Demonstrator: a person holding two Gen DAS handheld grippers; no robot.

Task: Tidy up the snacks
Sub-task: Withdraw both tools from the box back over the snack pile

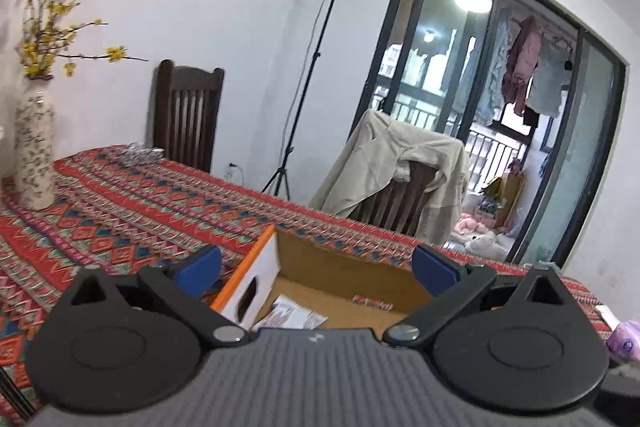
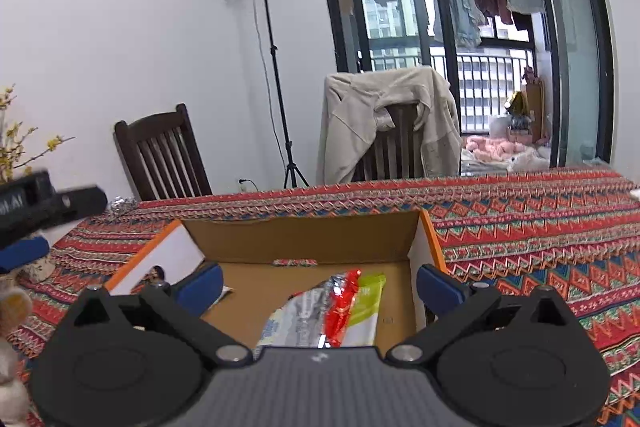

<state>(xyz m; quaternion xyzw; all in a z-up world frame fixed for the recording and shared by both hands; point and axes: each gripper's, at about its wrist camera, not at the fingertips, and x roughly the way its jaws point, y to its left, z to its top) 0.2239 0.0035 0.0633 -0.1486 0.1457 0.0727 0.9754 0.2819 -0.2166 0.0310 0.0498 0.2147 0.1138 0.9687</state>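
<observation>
An open cardboard box [image 2: 304, 239] with orange-edged white flaps sits on the patterned tablecloth. In the right wrist view several snack packets [image 2: 332, 311], silver, red and green-white, lie on its floor. My right gripper [image 2: 320, 285] is open and empty, its blue pads spread just above the box opening. In the left wrist view the same box [image 1: 344, 267] shows, with a pale packet [image 1: 290, 315] on its floor. My left gripper [image 1: 316, 267] is open and empty, over the box's left flap [image 1: 250, 281]. The left gripper's body also shows in the right wrist view [image 2: 44, 207].
A tall floral vase [image 1: 34, 151] with yellow blossoms stands at the table's left. Two dark wooden chairs [image 2: 166, 155] are behind the table, one draped with a beige jacket [image 2: 384, 119]. A lamp tripod [image 2: 276, 67] stands by the wall. A purple packet [image 1: 624, 341] lies at the right edge.
</observation>
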